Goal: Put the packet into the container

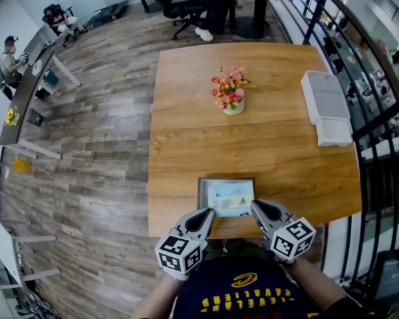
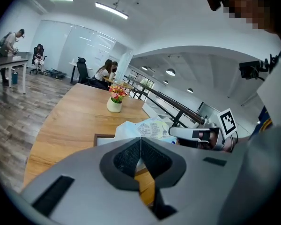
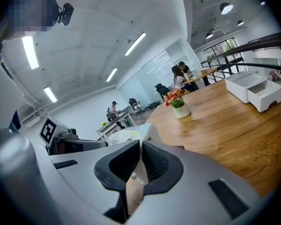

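Note:
A light-blue printed packet (image 1: 230, 198) lies over a shallow dark-rimmed container (image 1: 201, 190) at the near edge of the wooden table (image 1: 186, 145). My left gripper (image 1: 209, 212) is at the packet's near-left corner and my right gripper (image 1: 255, 205) at its near-right corner. In the left gripper view the jaws (image 2: 140, 142) are shut on the packet's thin edge, and the packet (image 2: 147, 127) bulges up beyond them. In the right gripper view the jaws (image 3: 140, 144) pinch the packet's film, with the packet (image 3: 129, 135) just past them. Each gripper view also shows the other gripper across the packet.
A white pot of flowers (image 1: 233, 95) stands mid-table. A white lidded box (image 1: 326, 102) sits at the table's right side, next to a black railing (image 1: 379, 138). People sit at desks far left and at a round table beyond. Wood floor lies to the left.

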`<control>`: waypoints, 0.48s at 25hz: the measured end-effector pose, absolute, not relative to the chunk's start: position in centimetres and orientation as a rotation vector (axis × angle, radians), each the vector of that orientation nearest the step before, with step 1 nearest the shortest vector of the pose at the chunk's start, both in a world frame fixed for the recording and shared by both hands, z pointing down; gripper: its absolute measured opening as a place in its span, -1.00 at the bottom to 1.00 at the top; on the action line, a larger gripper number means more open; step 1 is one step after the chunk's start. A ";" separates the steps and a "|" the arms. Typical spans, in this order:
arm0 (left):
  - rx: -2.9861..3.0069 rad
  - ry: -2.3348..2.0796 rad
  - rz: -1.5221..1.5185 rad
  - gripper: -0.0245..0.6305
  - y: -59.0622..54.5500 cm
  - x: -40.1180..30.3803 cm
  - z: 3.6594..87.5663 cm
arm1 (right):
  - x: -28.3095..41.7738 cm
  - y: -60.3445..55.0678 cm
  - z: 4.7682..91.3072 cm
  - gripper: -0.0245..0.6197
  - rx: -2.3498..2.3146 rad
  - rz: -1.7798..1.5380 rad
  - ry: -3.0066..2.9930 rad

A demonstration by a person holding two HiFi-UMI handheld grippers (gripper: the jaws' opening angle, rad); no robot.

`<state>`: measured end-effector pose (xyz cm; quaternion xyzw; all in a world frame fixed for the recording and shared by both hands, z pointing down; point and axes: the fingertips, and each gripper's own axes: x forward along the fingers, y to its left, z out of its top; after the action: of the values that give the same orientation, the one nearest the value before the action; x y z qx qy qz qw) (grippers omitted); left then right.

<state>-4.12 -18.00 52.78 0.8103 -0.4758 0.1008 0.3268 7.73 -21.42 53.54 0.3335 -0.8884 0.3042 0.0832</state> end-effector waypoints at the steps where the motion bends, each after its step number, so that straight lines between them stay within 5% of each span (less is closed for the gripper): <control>1: 2.127 -1.243 0.274 -0.91 -18.2 -4.2 53.0 | 7.6 -21.5 53.8 -0.85 1.002 0.906 -2.643; 12: 2.168 -1.166 0.363 -0.91 -19.6 -4.5 56.2 | 7.1 -22.1 57.3 -0.85 1.080 0.825 -2.534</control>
<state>-4.54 -19.56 56.24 0.8252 -0.4439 0.1381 0.3207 7.13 -22.05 57.33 0.3724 -0.8735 0.2843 0.1325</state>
